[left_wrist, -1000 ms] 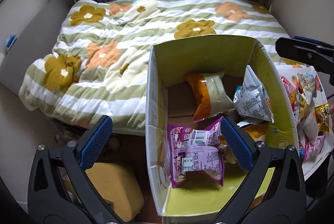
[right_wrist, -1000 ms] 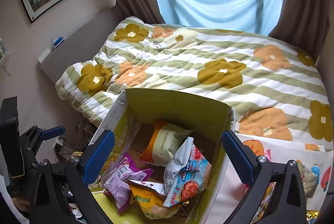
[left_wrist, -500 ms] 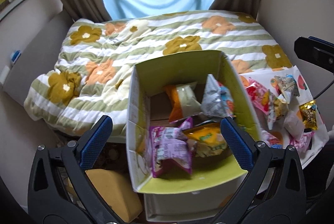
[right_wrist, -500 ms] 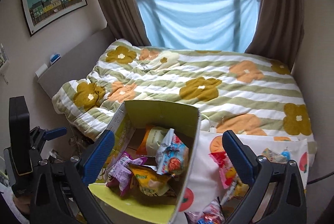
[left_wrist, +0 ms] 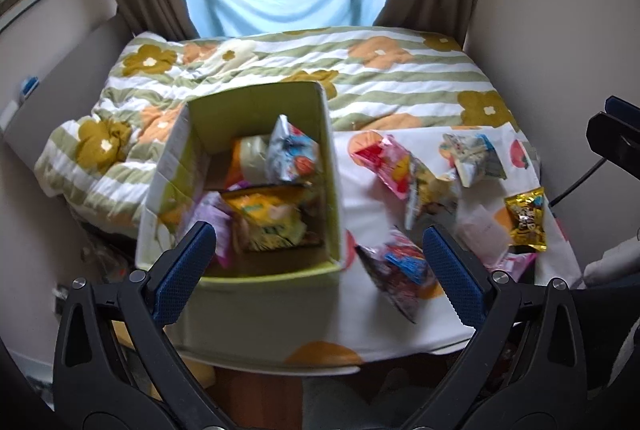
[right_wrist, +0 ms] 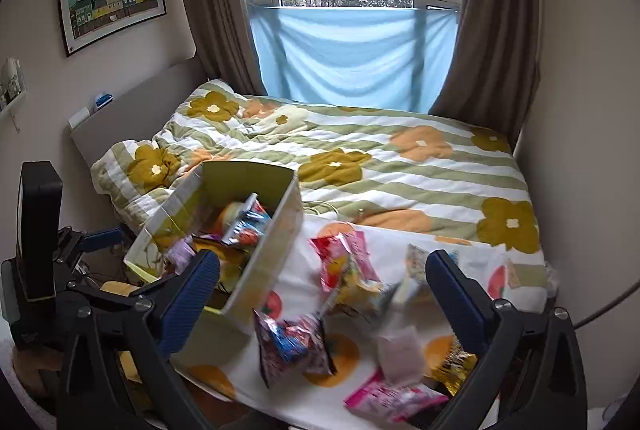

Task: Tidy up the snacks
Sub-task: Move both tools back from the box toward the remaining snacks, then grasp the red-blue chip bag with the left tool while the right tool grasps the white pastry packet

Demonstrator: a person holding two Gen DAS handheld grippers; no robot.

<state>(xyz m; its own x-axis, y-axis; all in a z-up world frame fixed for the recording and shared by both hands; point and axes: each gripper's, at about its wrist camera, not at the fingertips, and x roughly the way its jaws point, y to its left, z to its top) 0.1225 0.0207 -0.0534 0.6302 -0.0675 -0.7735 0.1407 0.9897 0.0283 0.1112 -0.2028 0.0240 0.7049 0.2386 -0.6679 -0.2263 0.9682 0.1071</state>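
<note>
A green open cardboard box (left_wrist: 331,189) (right_wrist: 280,242) stands on the left of a small table covered with an orange-print cloth (left_wrist: 372,197) (right_wrist: 304,302). Several snack packets lie inside it, among them a yellow one (left_wrist: 268,218) and a blue-silver one (left_wrist: 292,153). Loose packets lie on the cloth to the right: a pink-red one (left_wrist: 384,161) (right_wrist: 340,258), a dark one (left_wrist: 396,270) (right_wrist: 292,346), a gold one (left_wrist: 526,218). My left gripper (left_wrist: 320,270) is open and empty, above the box's near edge. My right gripper (right_wrist: 324,302) is open and empty, above the loose packets.
A bed with a flowered green-striped quilt (left_wrist: 360,77) (right_wrist: 400,165) lies behind the table. A window with a blue cloth (right_wrist: 352,49) and brown curtains is at the back. The left gripper's body shows in the right wrist view (right_wrist: 40,238). Walls are close on both sides.
Both grippers have drawn back and up from the box. More of the table and the loose packets have come into view. Both stay open and empty.
</note>
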